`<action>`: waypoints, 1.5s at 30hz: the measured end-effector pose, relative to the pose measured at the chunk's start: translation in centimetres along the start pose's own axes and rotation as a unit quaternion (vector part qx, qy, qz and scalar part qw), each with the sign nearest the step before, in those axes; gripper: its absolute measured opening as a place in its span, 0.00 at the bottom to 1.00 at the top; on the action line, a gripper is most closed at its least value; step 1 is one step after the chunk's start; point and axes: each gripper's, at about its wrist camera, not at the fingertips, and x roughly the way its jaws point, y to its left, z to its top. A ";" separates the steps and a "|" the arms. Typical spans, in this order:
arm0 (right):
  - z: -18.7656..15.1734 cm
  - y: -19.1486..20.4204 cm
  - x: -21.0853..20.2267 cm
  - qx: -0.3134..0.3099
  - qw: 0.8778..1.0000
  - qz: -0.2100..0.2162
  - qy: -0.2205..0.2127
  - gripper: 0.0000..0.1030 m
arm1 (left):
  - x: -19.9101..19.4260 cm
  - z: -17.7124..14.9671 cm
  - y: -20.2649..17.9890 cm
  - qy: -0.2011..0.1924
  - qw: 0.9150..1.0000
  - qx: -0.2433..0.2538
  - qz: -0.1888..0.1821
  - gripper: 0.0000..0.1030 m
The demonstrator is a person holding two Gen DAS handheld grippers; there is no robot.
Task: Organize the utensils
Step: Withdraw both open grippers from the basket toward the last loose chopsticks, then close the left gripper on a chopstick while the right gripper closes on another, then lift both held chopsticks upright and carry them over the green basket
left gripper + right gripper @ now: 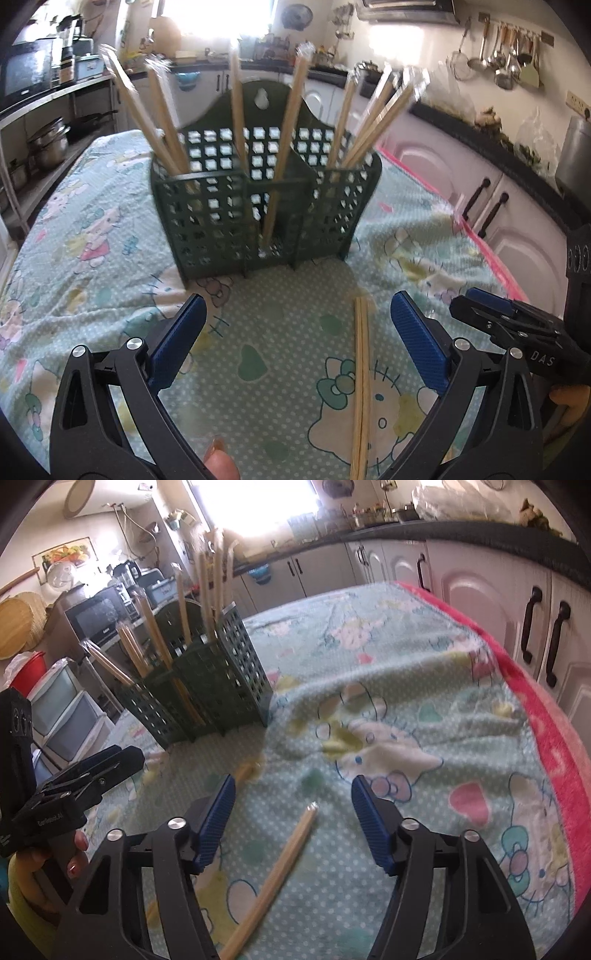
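Observation:
A dark green lattice utensil holder (236, 218) with three compartments stands on the cartoon-print cloth; it also shows in the right wrist view (207, 686). Several wooden chopsticks (291, 122) stand in it. A pair of chopsticks (361, 387) lies flat on the cloth between my left gripper's fingers, nearer the right finger. My left gripper (299, 325) is open and empty, short of the holder. My right gripper (291, 808) is open and empty above a loose chopstick (280, 871) on the cloth. The right gripper (517, 328) shows at the right edge of the left wrist view.
The cloth (424, 686) has a pink border and wrinkles at the right. White cabinets with black handles (532, 627) run along the right. A shelf with pots (48, 147) and a microwave (99, 616) stand at the left.

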 end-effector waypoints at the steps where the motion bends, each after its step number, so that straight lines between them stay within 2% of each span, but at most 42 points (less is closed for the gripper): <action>1: -0.1 -0.1 0.3 0.001 1.000 0.001 0.008 0.54 | 0.4 -0.1 -0.2 0.006 1.000 0.004 -0.001 0.89; 4: -0.4 -0.5 1.1 0.005 1.000 -0.001 0.025 0.47 | 1.6 -0.4 -0.8 0.026 1.000 0.016 -0.005 0.88; 12: -0.9 -0.7 2.8 0.007 0.998 -0.003 0.056 0.34 | 5.3 -0.5 -1.8 0.095 0.994 0.021 -0.040 0.65; 21: -0.9 -1.6 3.6 0.008 0.998 -0.010 0.065 0.14 | 8.2 0.0 -3.7 0.132 0.989 0.053 -0.046 0.55; 25: -0.8 -2.3 3.4 0.022 0.998 0.002 0.060 0.11 | 9.2 0.3 -4.4 0.137 0.988 0.068 -0.040 0.50; 28: -0.5 -2.6 3.0 0.030 0.998 0.010 0.052 0.10 | 9.6 0.7 -5.0 0.138 0.987 0.079 -0.037 0.39; 30: -0.3 -2.6 2.7 0.030 0.998 0.013 0.046 0.10 | 10.0 0.9 -5.4 0.140 0.986 0.086 -0.034 0.27; 37: 0.4 -2.6 1.5 0.030 0.999 0.025 0.020 0.09 | 10.2 1.3 -5.3 0.140 0.986 0.090 -0.033 0.13; 39: 0.7 -2.4 1.2 0.028 0.999 0.029 0.012 0.09 | 10.0 1.3 -5.1 0.138 0.986 0.088 -0.033 0.06; 45: 1.7 -1.2 0.1 0.015 0.999 0.035 -0.008 0.09 | 8.1 2.0 -4.0 0.120 0.989 0.070 -0.044 0.04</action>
